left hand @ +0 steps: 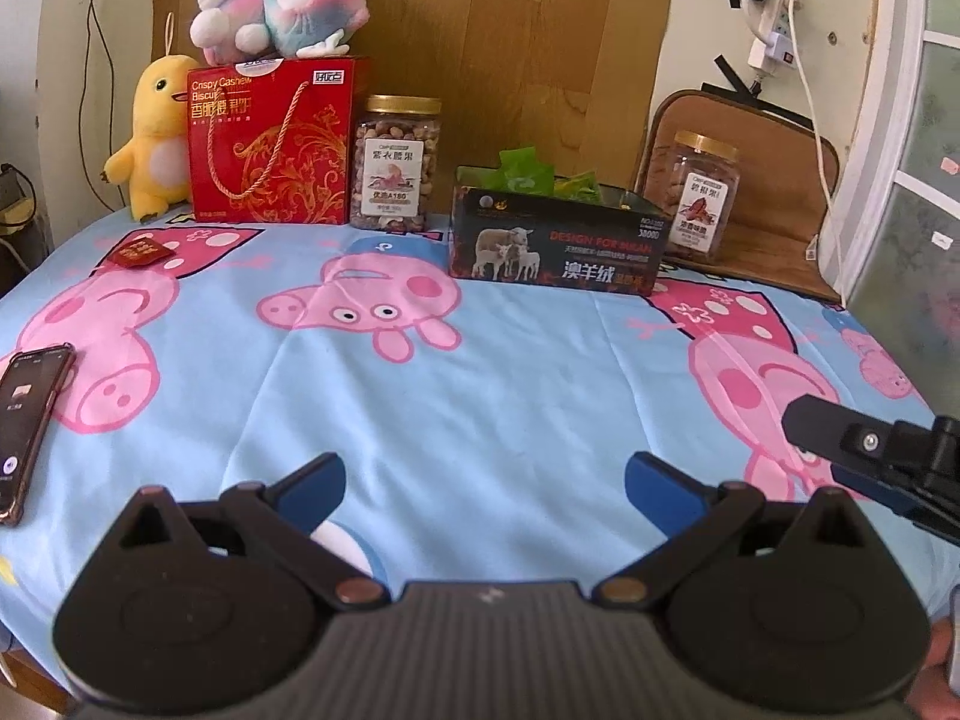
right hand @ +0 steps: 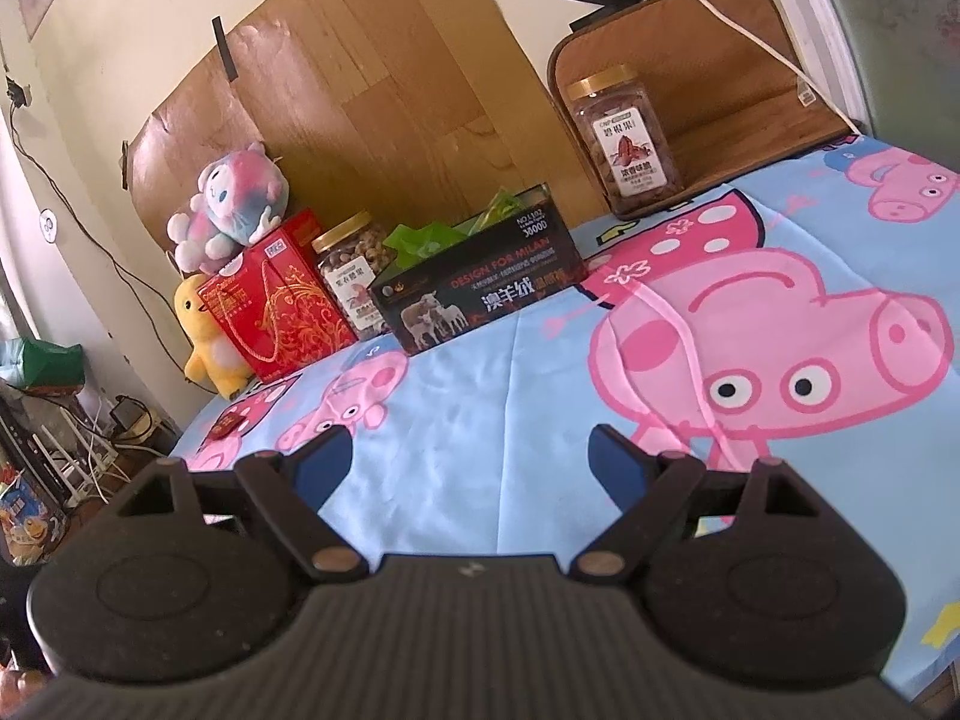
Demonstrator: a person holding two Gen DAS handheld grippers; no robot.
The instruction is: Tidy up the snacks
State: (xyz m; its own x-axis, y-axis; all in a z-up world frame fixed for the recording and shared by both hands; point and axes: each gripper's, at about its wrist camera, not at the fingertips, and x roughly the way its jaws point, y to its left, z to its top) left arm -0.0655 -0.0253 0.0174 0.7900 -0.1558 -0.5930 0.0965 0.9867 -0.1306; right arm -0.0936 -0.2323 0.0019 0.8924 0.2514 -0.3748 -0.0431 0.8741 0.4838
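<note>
1. Step: nothing picked up. Left gripper and right gripper both hover low over the cloth, jaws spread wide, nothing between them.
2. Snacks sit along the far edge: red packet lies alone on the cloth at left, well apart from the black box; green packets already stick out of the box top.
3. Two jars flank the box: left jar just beside the red bag, right jar on a brown mat.
4. Next move, my guess: left gripper reaches for the red packet, carries it to the box. Destination is assumed.
5. Handling: packet is flat and thin, likely needs an edge pinch off soft, wrinkled fabric. Jars are rigid clear plastic with gold lids, probably near the jaws' limit.
6. Box is open-topped printed card.
</note>
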